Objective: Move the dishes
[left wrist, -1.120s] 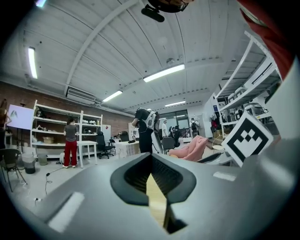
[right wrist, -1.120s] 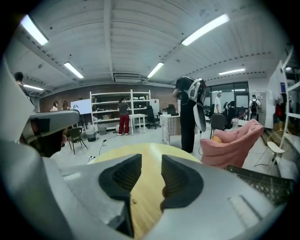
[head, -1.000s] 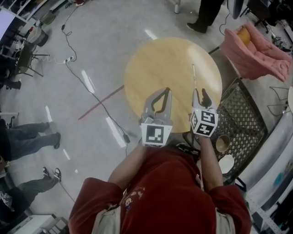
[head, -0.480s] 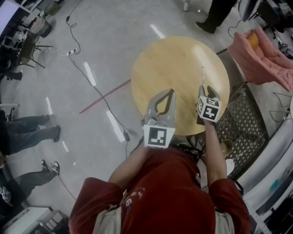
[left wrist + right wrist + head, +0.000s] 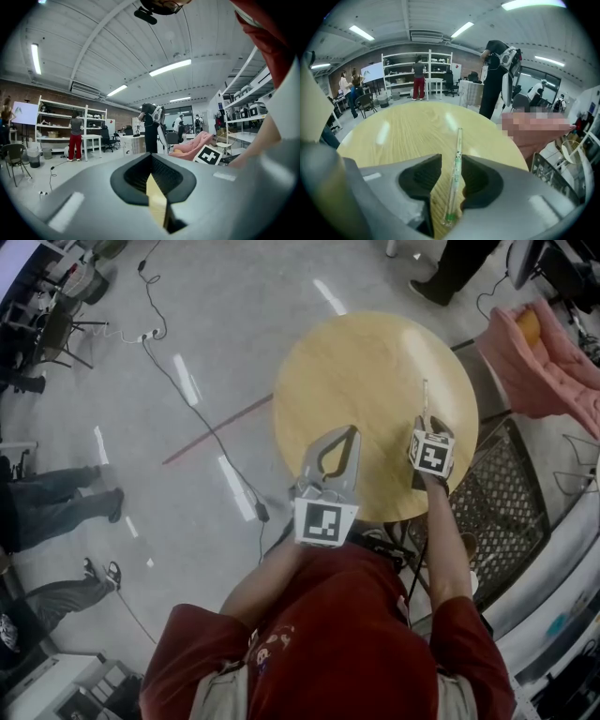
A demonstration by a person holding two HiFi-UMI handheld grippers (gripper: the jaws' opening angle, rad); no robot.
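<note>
— What is the largest thing in front of us?
— The round table. Its top is pale wood with a straight grain and a smooth, faintly glossy finish. It stands on a grey floor that looks polished.

— What sits to its right?
— A black metal mesh rack with an open grid stands just beside the table's near right edge. Our right arm crosses it and hides part of it. Farther right lies a soft heap of pink fabric. At the left, well apart from the table, we see bystanders' legs.

— How are our grippers?
— Both are grey with ribbed black pads. The left gripper is over the table's near edge, its jaws clenched tip to tip with nothing between them. The right gripper, over the table's right side, grasps the clear tube.

— What is the tube like?
— It is thin, straight and glassy, with a green mark at its near end. Its far end points away over the tabletop. We cannot tell whether it touches the wood.
</note>
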